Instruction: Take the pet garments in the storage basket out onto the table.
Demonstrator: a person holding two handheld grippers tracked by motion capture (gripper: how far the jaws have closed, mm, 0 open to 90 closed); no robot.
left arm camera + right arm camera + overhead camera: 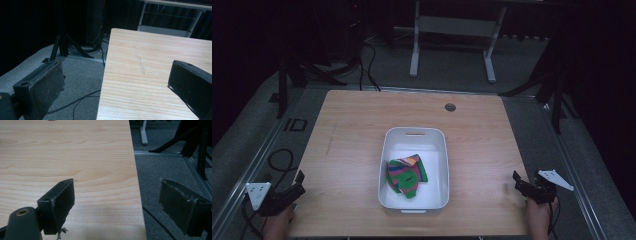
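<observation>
i'm holding left gripper (287, 196) at table's (352, 130) near-left corner, right gripper (528, 188) at near-right edge, both jaws spread, gripping nothing. striped cloth (406, 175) is lying in white bin (388, 145) midway between, roughly equidistant, inward from both.

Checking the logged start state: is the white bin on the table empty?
No, a striped green, pink and orange cloth lies bunched inside the white bin in the high view.
</observation>
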